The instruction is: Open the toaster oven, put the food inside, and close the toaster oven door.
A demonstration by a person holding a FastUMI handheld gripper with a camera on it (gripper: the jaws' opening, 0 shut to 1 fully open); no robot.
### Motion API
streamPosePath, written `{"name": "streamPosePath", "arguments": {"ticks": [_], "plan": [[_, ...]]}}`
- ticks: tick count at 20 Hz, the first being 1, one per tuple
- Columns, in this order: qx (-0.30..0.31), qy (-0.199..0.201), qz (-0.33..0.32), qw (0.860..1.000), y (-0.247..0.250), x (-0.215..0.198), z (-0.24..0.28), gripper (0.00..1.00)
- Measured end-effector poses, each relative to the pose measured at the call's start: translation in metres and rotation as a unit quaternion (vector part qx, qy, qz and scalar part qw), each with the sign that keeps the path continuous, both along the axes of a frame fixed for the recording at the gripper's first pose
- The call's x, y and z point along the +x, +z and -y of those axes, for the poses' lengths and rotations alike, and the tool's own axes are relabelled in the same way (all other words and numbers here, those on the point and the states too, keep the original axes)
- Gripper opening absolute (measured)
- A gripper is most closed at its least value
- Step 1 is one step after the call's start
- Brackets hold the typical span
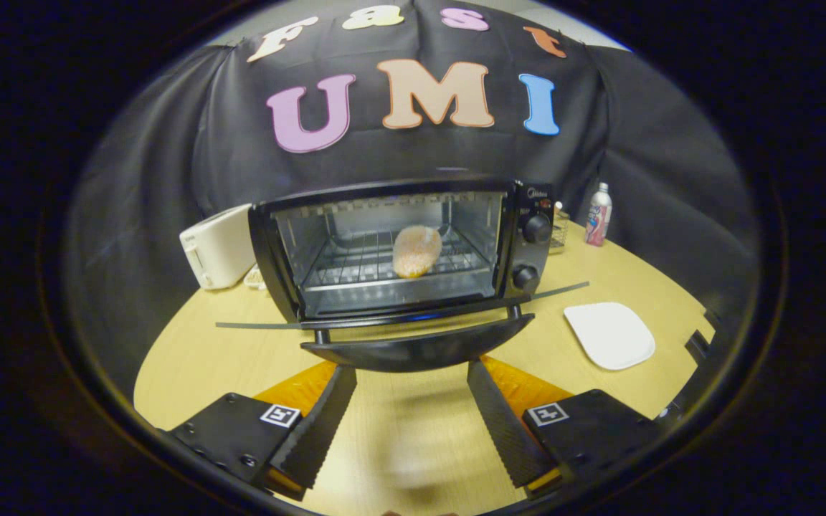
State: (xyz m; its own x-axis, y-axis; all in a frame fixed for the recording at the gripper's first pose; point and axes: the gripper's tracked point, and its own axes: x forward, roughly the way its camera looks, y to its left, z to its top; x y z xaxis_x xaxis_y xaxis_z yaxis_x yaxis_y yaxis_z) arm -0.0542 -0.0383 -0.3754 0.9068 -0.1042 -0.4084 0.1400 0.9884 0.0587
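A black toaster oven (524, 236) stands on the round wooden table (205, 358) with its door (413, 315) folded down flat toward me. Its curved handle (416, 351) juts out just ahead of my fingertips. A pale orange bread roll (416, 251) lies on the wire rack (355, 261) inside the oven. My gripper (411, 376) is open, level with and slightly below the handle, with nothing between its fingers. Both fingers stand apart from the handle.
A white square plate (610, 335) lies on the table right of the oven door. A white pop-up toaster (218, 246) stands to the oven's left. A small bottle (598, 215) and a wire basket (558, 233) sit behind the oven's right side.
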Motion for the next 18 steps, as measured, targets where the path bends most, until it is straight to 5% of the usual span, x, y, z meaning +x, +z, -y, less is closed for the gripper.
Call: {"name": "streamPosePath", "arguments": {"ticks": [11, 18], "plan": [[-0.034, 0.028, 0.059, 0.997, 0.062, 0.074, -0.014, 0.99], [-0.054, 0.025, 0.103, 0.993, 0.115, 0.079, -0.004, 0.99]]}}
